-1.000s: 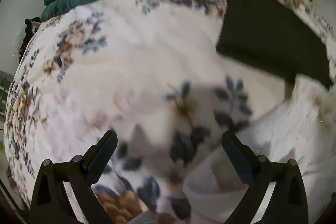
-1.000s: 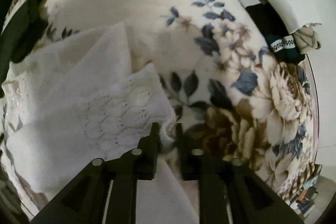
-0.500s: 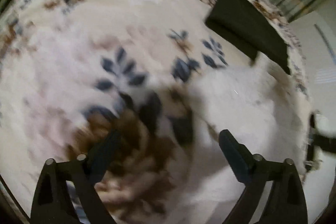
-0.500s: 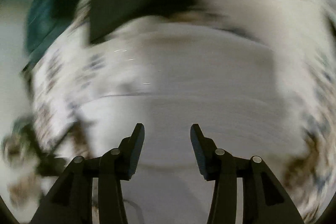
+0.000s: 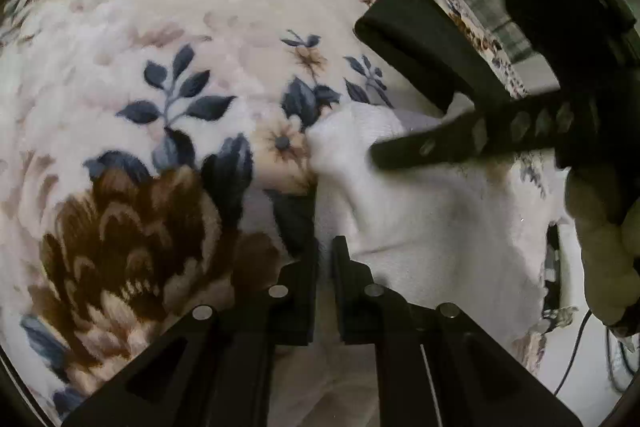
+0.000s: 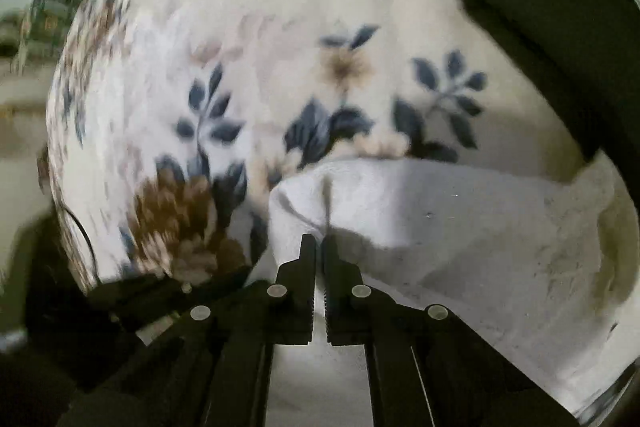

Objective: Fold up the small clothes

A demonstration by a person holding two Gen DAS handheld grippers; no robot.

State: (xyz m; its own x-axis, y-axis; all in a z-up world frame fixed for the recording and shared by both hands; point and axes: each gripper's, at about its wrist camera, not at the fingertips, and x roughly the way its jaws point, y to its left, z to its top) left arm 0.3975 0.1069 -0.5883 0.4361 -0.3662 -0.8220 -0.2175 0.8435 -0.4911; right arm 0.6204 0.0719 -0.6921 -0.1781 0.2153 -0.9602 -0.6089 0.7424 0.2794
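A: Both pinched in since a second ago — left gripper (image 5: pixel 325 247) was wide, now clamped on white garment (image 5: pixel 432 211) edge.
B: Right gripper (image 6: pixel 319 245)?
A: Narrow, gripping same garment's fold (image 6: pixel 440 211).
B: Location?
A: Lying on floral blanket (image 5: pixel 160 75), beside dark folded cloth (image 5: pixel 416 39).

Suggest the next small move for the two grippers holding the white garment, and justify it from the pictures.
Probably lift and draw both corners apart to spread it. The left gripper and right gripper are each shut on an edge of the white garment, which lies bunched on the floral blanket.
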